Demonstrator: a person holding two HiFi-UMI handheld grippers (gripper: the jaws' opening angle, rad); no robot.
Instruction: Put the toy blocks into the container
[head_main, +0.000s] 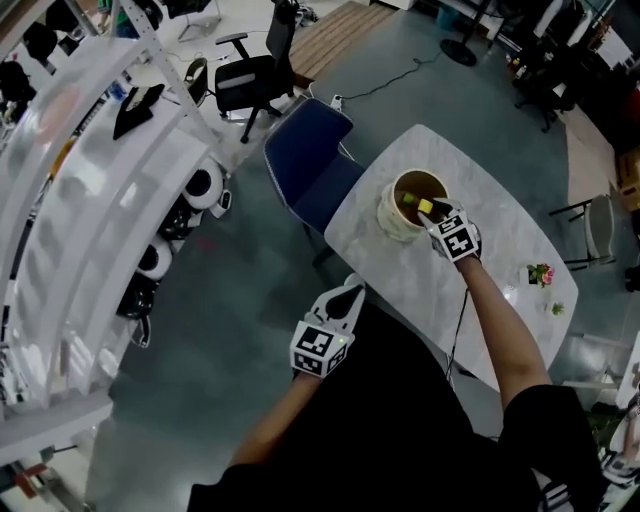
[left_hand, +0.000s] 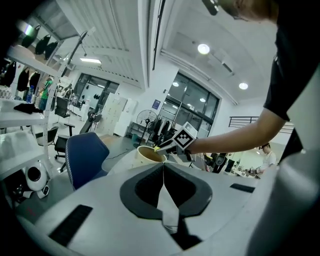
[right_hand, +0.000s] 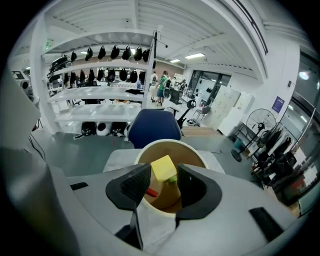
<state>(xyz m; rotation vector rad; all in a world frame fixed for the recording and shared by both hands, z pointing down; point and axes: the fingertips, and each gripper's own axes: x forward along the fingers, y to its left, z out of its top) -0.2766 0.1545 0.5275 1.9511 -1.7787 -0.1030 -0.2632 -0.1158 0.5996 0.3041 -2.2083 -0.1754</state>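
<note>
The white table bears a round container and a small pink-and-green item.

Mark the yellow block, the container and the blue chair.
yellow block (right_hand: 163, 168): right gripper view, middle of its visible face.
container (right_hand: 184, 153): right gripper view, inner wall.
blue chair (right_hand: 154, 125): right gripper view, backrest.

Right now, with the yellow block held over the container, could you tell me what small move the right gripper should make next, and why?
Probably open the right gripper and let go. Its jaws hold the yellow block right above the open mouth of the container, so it should drop in beside the red block already inside.
</note>
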